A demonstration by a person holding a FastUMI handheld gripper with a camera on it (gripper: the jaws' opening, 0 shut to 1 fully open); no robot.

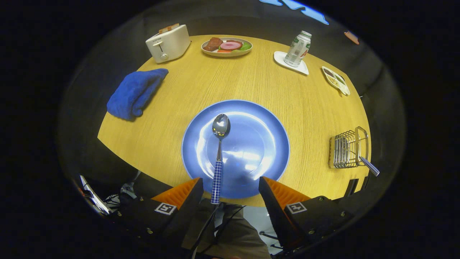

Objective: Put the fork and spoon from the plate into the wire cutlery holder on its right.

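The claw (230, 187) stood wide open and empty, straddling the spoon (219, 151) handle on the plate (266, 144), while a checked handle already poked from the holder (348, 148).

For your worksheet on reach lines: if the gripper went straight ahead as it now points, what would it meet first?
Probably the spoon on the blue plate: its checked handle lies between the open jaws of the gripper, nearer the left one. Height above it is unclear.

Wood table (287, 104) – plate (266, 144), holder (345, 147), towel (134, 93), toaster (169, 43).
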